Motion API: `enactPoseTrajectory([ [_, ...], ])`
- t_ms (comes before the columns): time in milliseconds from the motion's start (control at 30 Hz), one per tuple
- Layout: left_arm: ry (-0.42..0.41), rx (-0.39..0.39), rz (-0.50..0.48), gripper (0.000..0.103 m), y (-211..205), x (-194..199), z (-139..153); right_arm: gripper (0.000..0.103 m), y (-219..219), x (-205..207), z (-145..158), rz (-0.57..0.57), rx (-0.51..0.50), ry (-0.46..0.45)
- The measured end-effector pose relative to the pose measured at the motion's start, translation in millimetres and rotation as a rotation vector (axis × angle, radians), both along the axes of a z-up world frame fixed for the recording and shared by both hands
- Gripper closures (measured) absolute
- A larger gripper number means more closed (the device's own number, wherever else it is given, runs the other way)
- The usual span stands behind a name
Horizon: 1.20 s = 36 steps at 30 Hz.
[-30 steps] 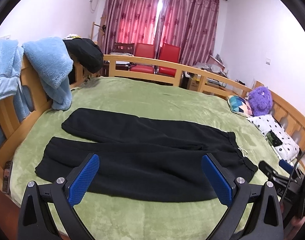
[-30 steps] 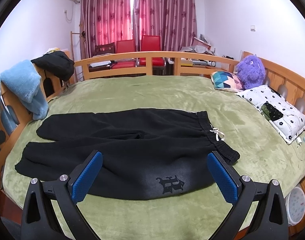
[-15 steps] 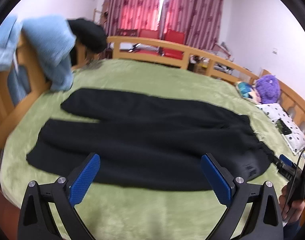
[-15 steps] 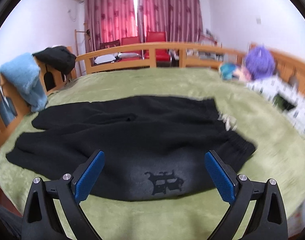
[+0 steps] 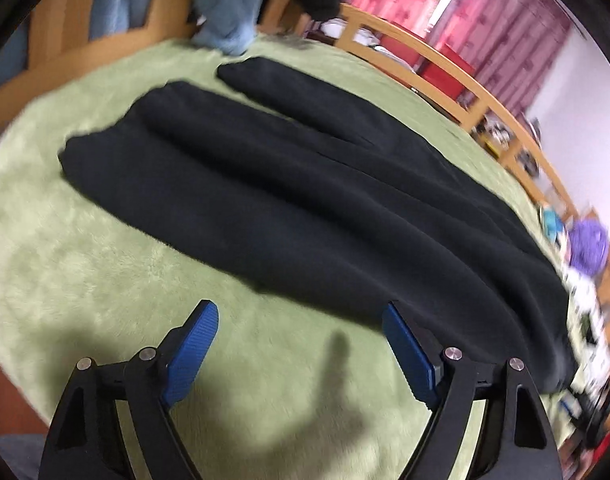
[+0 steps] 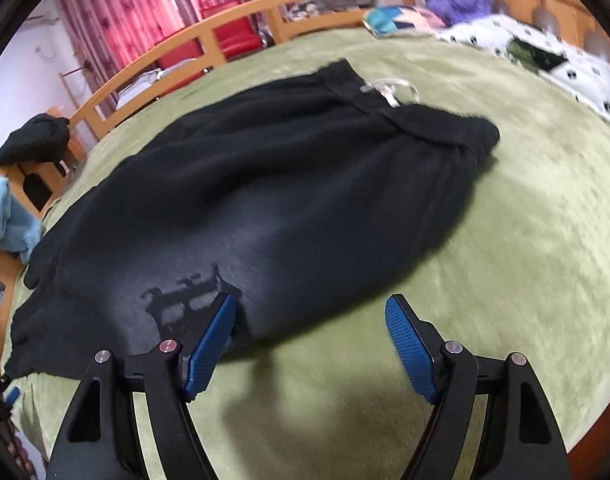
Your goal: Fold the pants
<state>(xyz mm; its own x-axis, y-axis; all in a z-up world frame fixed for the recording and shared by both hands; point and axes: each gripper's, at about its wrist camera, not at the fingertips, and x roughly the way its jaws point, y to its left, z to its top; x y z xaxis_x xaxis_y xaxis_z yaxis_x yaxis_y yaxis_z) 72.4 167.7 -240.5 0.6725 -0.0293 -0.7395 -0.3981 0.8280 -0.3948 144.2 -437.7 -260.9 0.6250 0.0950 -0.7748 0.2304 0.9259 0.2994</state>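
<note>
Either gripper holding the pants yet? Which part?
Nothing held. Left gripper and right gripper hang open at the black pants' near edge, jaws just closing.

Both wrist views are evenly and fairly brightly lit, with daylight glowing pink through the curtains (image 5: 457,4) at the far side of the room. Soft-edged gripper shadows fall on the green blanket (image 5: 65,264) near its front edge in each view. Motion blur smears the purple plush toy (image 5: 589,240) and spotted pillow (image 6: 545,56) by the bed's head end. Fisheye distortion bends the wooden bed rail (image 6: 209,36), and dark vignetting rings every corner.
</note>
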Motion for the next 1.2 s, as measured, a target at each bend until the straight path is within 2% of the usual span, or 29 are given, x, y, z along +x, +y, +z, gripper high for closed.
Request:
enactPoseTrajectory([
  [100, -0.024, -0.073, 0.018, 0.021, 17, 13, -11, 0.025, -7, 3, -8, -0.019, 0.067, -0.001],
  [300, -0.049, -0.113, 0.059, 0.021, 42, 40, -21, 0.021, -13, 21, -15, -0.070, 0.114, -0.030],
  [367, -0.049, -0.095, 0.066, 0.021, 45, 53, -22, 0.018, -14, 29, -17, -0.081, 0.124, -0.036],
  [433, -0.037, -0.068, 0.070, 0.028, 43, 59, -21, 0.017, -12, 39, -18, -0.095, 0.105, -0.033],
  [500, -0.027, -0.053, 0.077, 0.051, 42, 63, -21, 0.018, -15, 51, -19, -0.102, 0.109, -0.038],
  [533, -0.016, -0.053, 0.079, 0.059, 43, 67, -21, 0.026, -16, 55, -20, -0.115, 0.110, -0.041],
  [567, -0.002, -0.059, 0.076, 0.080, 44, 68, -22, 0.035, -17, 58, -19, -0.123, 0.099, -0.038],
  [600, 0.013, -0.072, 0.065, 0.090, 46, 67, -23, 0.059, -19, 62, -20, -0.121, 0.099, -0.034],
  [633, 0.017, -0.086, 0.054, 0.090, 47, 66, -23, 0.073, -22, 64, -20, -0.116, 0.112, -0.032],
  [700, -0.002, -0.114, 0.056, 0.094, 51, 57, -18, 0.082, -28, 60, -19, -0.139, 0.159, -0.046],
  [800, -0.028, -0.104, 0.051, 0.095, 50, 37, -2, 0.088, -31, 44, -10, -0.154, 0.179, -0.066],
  [1000, -0.061, -0.071, 0.027, 0.095, 49, -5, 31, 0.092, -25, -2, 30, -0.118, 0.121, -0.137],
  [1067, -0.074, -0.077, 0.035, 0.095, 52, -14, 40, 0.093, -21, -13, 47, -0.100, 0.106, -0.133],
  [1200, -0.107, -0.138, 0.074, 0.096, 64, -30, 74, 0.093, -17, -29, 78, -0.077, 0.093, -0.148],
])
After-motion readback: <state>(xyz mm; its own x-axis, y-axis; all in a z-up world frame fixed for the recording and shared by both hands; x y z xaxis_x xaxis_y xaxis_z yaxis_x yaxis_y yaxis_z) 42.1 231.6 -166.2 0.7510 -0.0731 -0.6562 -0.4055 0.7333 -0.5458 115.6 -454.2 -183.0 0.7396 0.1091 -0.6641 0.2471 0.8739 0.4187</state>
